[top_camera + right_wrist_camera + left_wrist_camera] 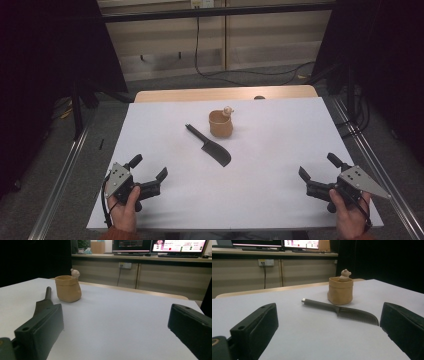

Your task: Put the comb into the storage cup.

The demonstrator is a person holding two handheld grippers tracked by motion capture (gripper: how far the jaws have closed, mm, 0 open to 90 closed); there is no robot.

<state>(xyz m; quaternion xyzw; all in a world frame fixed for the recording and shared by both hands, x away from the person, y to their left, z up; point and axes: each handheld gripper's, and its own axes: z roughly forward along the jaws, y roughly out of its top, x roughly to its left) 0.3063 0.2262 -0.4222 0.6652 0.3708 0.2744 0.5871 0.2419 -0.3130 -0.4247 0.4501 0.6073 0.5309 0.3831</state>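
Here a tan pot [220, 125] stands mid-worktop with a small bear figure [228, 110] poking over its rim. Just beside it lies a dark comb [210, 146], handle toward the far side. Both are well apart from the left gripper [150, 175] and right gripper [316, 173], whose jaws gape wide and empty. The white worktop [280, 150] stands in a dim room with monitors [160, 245] behind.

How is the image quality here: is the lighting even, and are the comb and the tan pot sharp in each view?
High view: dim, dark corners, the white table evenly lit; comb and tan pot small and a little soft. Left gripper view: comb teeth and pot fairly sharp, the near jaws blurred. Right gripper view: pot clear, monitors behind glaring, the comb partly hidden by a jaw.
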